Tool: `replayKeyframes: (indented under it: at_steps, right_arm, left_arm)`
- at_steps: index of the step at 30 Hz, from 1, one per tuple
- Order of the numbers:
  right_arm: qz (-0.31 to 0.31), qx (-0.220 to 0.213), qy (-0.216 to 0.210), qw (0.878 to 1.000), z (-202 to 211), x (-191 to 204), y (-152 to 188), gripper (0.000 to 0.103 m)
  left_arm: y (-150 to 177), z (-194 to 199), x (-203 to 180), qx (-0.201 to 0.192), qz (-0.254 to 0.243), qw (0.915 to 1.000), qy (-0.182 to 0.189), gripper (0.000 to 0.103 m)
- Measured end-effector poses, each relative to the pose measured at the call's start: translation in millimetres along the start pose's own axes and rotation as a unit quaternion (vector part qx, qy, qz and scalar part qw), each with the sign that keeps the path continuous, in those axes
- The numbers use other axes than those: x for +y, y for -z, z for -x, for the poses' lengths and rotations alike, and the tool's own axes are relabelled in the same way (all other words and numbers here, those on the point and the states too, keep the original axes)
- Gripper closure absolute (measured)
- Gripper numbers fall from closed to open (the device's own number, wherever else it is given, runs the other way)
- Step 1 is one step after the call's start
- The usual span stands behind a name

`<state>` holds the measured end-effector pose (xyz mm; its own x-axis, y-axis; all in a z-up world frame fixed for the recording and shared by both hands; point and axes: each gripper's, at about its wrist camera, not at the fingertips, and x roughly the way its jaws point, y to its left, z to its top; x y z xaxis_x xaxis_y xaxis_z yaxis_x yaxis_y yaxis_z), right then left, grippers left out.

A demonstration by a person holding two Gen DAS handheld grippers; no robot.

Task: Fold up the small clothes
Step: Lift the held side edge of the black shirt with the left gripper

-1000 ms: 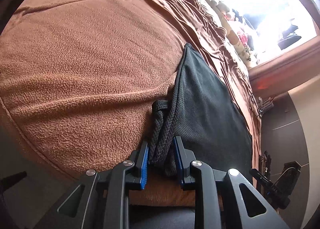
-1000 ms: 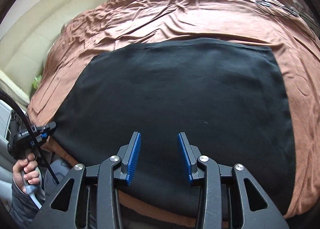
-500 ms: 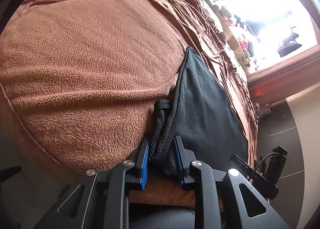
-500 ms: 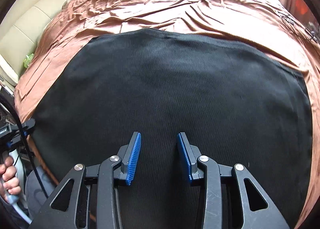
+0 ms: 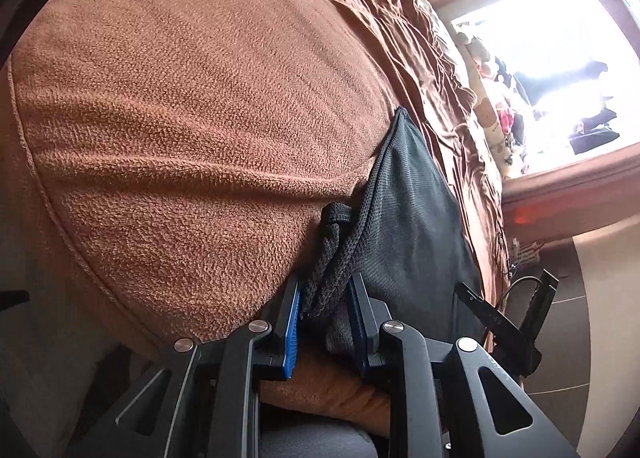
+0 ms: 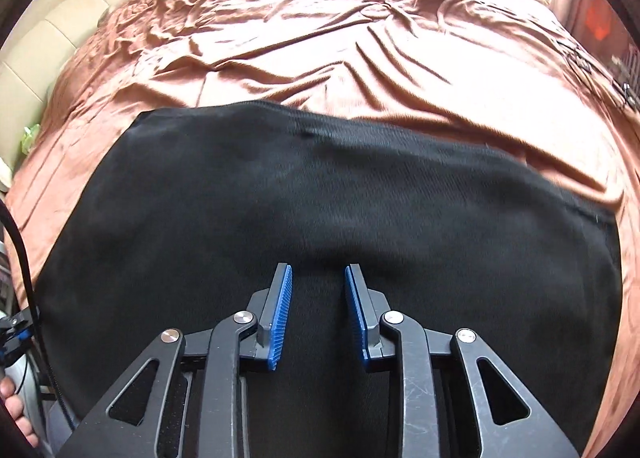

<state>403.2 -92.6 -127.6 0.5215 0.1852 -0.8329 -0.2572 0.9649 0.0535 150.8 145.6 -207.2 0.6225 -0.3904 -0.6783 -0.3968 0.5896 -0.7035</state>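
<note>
A black knit garment (image 6: 320, 197) lies spread flat on the brown blanket of a bed (image 6: 320, 57). My left gripper (image 5: 323, 294) is shut on a bunched corner of the garment (image 5: 332, 266) at the bed's near edge; the rest of the cloth (image 5: 408, 225) stretches away to the right. My right gripper (image 6: 318, 282) hovers low over the garment's near middle with its jaws part open and nothing between them.
The brown fleece blanket (image 5: 200, 117) covers the bed, wrinkled farther back. A cream padded headboard (image 6: 52, 29) stands at left. Pillows and soft toys (image 5: 496, 113) lie by a bright window. The other gripper's handle (image 5: 504, 322) shows at lower right.
My right gripper has moved in lower over the garment and its jaws have narrowed somewhat. My left gripper keeps its hold on the corner and has tilted slightly.
</note>
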Motion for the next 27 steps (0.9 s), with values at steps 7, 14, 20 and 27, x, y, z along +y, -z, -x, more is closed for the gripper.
replayKeyframes:
  at_steps: [7, 14, 20, 27]
  right_arm:
    - [0.006, 0.003, 0.014, 1.000, -23, 5, -26, 0.082]
    - [-0.003, 0.006, 0.025, 1.000, -39, 1, -50, 0.084]
    - [0.012, 0.000, 0.055, 0.998, -33, 8, -62, 0.084]
    - [0.012, 0.004, 0.000, 1.000, -5, 17, -38, 0.084]
  left_arm:
    - [7, -1, 1, -0.004, 0.012, 0.9999, 0.006, 0.079]
    - [10, -1, 3, -0.005, 0.028, 0.9995, 0.014, 0.079]
    - [7, -6, 1, -0.003, 0.022, 0.9996, 0.019, 0.081]
    - [5, -8, -2, -0.001, 0.018, 0.9996, 0.022, 0.095]
